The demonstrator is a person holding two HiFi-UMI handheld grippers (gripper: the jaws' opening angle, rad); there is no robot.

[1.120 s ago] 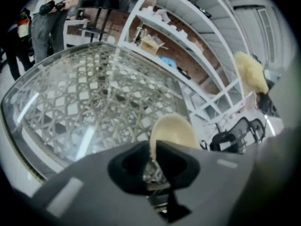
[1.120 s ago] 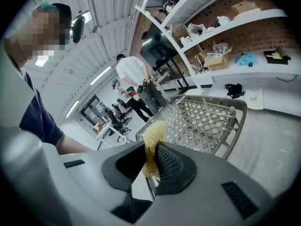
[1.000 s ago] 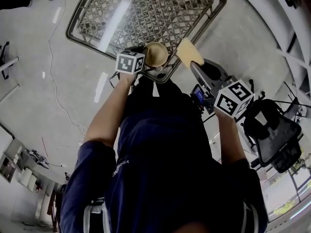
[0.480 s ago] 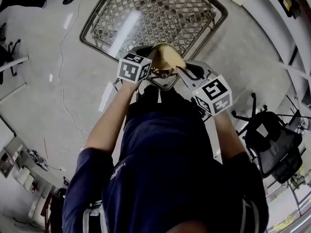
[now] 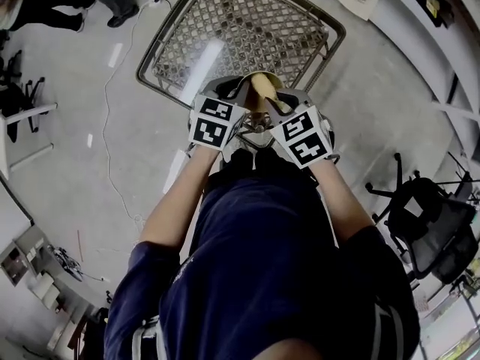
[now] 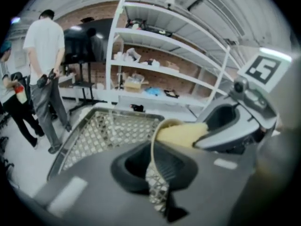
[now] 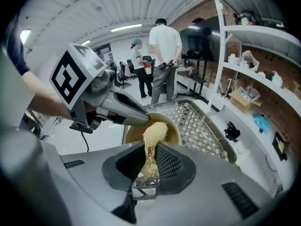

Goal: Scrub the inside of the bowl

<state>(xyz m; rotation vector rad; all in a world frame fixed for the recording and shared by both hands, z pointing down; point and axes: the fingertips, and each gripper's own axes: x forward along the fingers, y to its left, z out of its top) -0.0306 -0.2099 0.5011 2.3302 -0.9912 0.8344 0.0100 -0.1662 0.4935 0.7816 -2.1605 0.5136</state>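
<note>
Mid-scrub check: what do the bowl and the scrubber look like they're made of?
Bowl: thin wall and a smooth tan-gold surface with a dull sheen; metal or plastic, I can't tell which.
Scrubber: pale yellow with a fuzzy, ragged outline, narrowing where it is pinched; it looks like soft sponge or fibre.

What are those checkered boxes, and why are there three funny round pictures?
A person holds a tool called a gripper in each hand, like big tongs. The checkered cubes are part of those tools. One picture comes from a camera on the person's head, looking down. The other two come from cameras riding on the grippers. The left gripper pinches the rim of a tan bowl. The right gripper pinches a yellow sponge that reaches into the bowl. Underneath is a wire basket.
</note>
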